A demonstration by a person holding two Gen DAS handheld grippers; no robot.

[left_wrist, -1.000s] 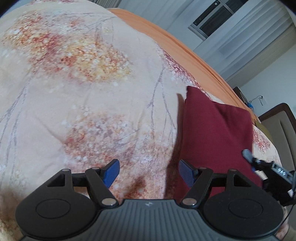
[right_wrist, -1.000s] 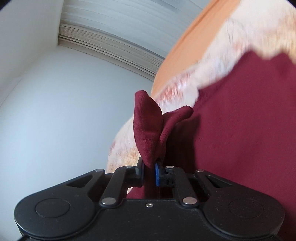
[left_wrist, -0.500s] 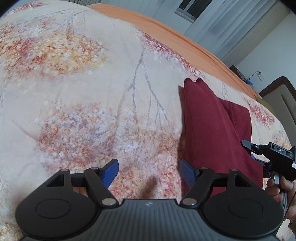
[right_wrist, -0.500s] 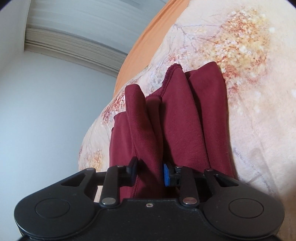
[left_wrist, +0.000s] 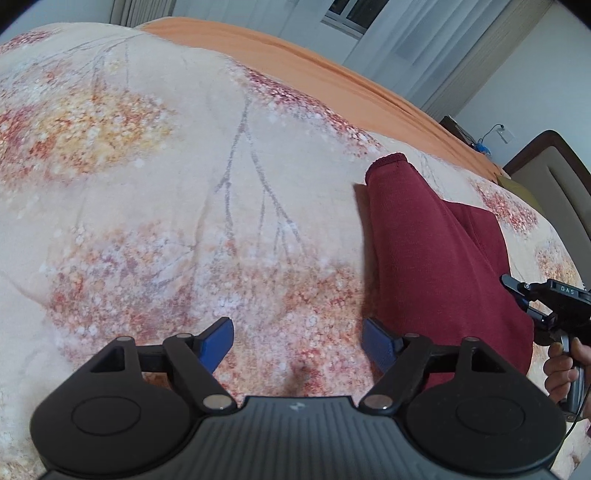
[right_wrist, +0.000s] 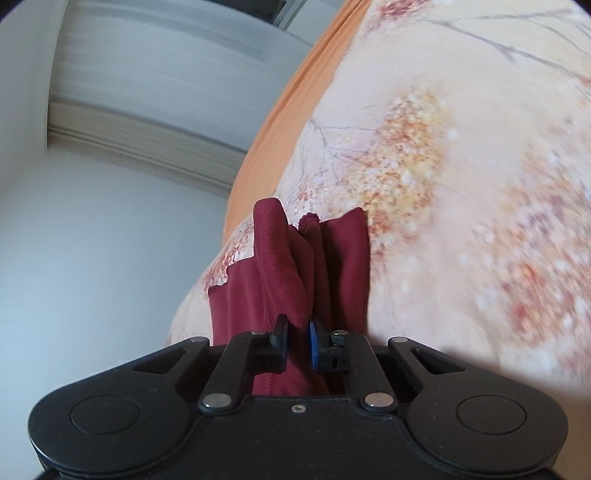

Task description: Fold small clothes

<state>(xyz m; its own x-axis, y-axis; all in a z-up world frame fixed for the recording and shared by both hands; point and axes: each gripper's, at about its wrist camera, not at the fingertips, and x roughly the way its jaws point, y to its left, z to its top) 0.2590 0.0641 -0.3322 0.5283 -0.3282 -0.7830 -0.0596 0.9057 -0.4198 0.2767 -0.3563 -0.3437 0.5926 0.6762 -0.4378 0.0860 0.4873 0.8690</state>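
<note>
A dark red garment [left_wrist: 436,258] lies folded lengthwise on the floral bedspread [left_wrist: 184,184], at the right of the left wrist view. My left gripper [left_wrist: 297,341] hovers over bare bedspread just left of the garment; its jaws are opening and nothing is between them. My right gripper [right_wrist: 298,339] is shut on a bunched fold of the same red garment [right_wrist: 295,266], whose cloth rises between the pads. In the left wrist view the right gripper [left_wrist: 524,302] shows at the garment's right edge, held by a hand [left_wrist: 561,365].
An orange sheet [left_wrist: 332,74] borders the far side of the bed. Curtains and a window [left_wrist: 369,22] stand behind it. A padded headboard [left_wrist: 554,177] is at the far right. A pale wall [right_wrist: 92,240] fills the left of the right wrist view.
The right gripper has carried its edge of the garment over, so the flat red cloth is now a narrower, doubled strip. The left gripper has drifted sideways with its jaws slightly wider.
</note>
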